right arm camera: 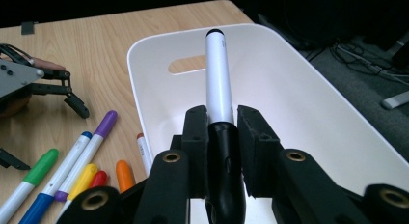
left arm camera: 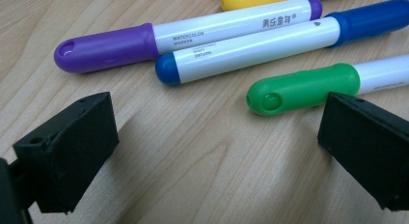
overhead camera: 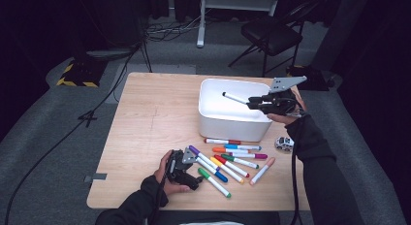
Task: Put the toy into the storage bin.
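White bin [overhead camera: 228, 119] beside loose markers [overhead camera: 232, 159] on wooden table [overhead camera: 150, 123].

Your left gripper [left arm camera: 212, 151] sits low over wood table [left arm camera: 202, 175], jaws wide apart, nothing between. Green marker [left arm camera: 304, 88] cap just off one jaw, maybe touching. Blue marker [left arm camera: 284, 43], purple marker [left arm camera: 183, 40] lie beyond.

Black-capped marker [right arm camera: 219, 84] level above white bin [right arm camera: 308, 89]
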### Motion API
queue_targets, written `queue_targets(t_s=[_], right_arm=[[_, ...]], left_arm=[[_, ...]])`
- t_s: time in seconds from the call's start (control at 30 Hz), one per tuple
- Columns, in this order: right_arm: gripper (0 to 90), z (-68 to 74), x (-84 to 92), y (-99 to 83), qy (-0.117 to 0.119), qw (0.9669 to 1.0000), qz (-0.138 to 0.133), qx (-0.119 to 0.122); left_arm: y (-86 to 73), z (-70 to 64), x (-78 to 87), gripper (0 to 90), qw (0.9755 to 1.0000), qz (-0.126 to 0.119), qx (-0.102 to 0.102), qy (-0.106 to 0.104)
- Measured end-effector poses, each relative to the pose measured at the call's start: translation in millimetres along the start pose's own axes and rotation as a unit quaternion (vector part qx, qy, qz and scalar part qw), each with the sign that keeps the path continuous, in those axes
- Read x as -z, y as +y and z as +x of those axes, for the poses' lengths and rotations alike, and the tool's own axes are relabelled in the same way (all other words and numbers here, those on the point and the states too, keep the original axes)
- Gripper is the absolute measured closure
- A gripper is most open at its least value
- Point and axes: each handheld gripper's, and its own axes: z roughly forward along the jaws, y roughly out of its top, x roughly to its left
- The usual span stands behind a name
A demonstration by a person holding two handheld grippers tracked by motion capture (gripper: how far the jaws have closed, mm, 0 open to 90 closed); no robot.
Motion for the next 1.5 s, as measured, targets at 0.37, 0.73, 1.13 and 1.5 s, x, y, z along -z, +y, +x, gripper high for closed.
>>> queue_targets(t_s=[0.37, 0.73, 1.13, 1.5], right_arm=[[74.8, -12.7, -20.7, -1.7, 0.014, 0.9965, 0.081, 0.01], [74.7, -16.8, -24.3, -8.9, 0.021, 0.989, 0.146, 0.016], [74.2, -19.0, -18.8, -15.7, 0.014, 0.9847, 0.173, 0.012], [68.4, -18.2, -7.8, -19.7, -0.006, 0.9925, 0.122, -0.006]], left_arm=[[-0.1, -0.2, -0.2, 0.6, 1.0, -0.002, 0.002, 0.0], [-0.1, -0.1, -0.3, 0.7, 1.0, -0.002, 0.001, -0.001], [-0.1, -0.3, -0.1, 0.6, 1.0, -0.001, 0.002, 0.0], [-0.1, -0.2, -0.2, 0.7, 1.0, -0.002, 0.001, 0.0]])
